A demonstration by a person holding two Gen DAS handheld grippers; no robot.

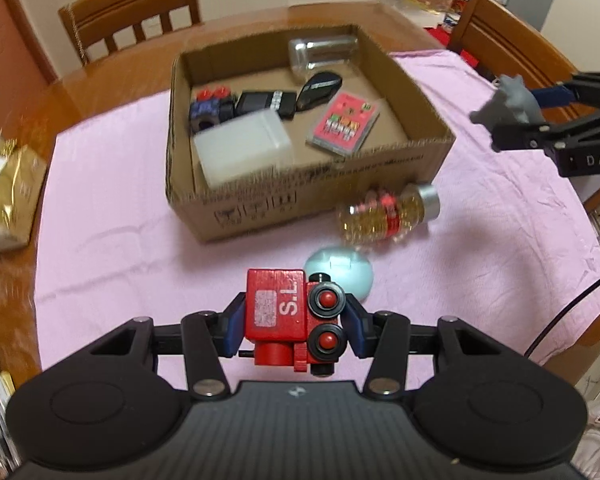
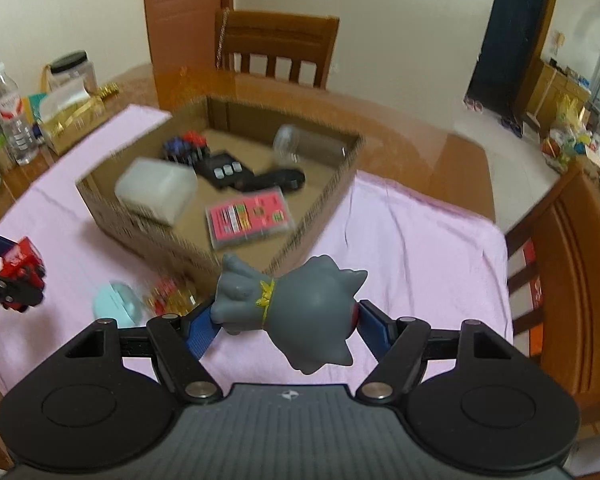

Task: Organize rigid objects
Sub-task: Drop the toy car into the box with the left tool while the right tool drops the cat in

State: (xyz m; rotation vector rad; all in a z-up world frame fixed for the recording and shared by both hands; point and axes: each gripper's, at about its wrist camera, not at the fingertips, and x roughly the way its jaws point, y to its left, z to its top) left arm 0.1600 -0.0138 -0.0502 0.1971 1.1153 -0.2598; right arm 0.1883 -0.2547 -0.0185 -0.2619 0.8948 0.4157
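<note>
My left gripper (image 1: pixel 294 318) is shut on a red wooden toy train (image 1: pixel 288 316) marked "S.L", held above the pink cloth in front of the cardboard box (image 1: pixel 300 196). My right gripper (image 2: pixel 288 316) is shut on a grey cat figurine (image 2: pixel 296 312) with a yellow collar, held off the box's near right corner; it also shows in the left wrist view (image 1: pixel 508 102). The box (image 2: pixel 324 216) holds a white plastic case (image 1: pixel 242 150), a pink card pack (image 1: pixel 344 122), a black mouse (image 1: pixel 320 88), a black device (image 1: pixel 266 102), a blue and red toy (image 1: pixel 210 110) and a clear jar (image 1: pixel 324 54).
A bottle of gold beads (image 1: pixel 388 214) and a light blue round case (image 1: pixel 340 274) lie on the pink cloth (image 1: pixel 112 216) in front of the box. A gold tissue box (image 1: pixel 8 196) sits at the left. Wooden chairs (image 1: pixel 132 12) stand around the table. A water bottle (image 2: pixel 10 114) stands far left.
</note>
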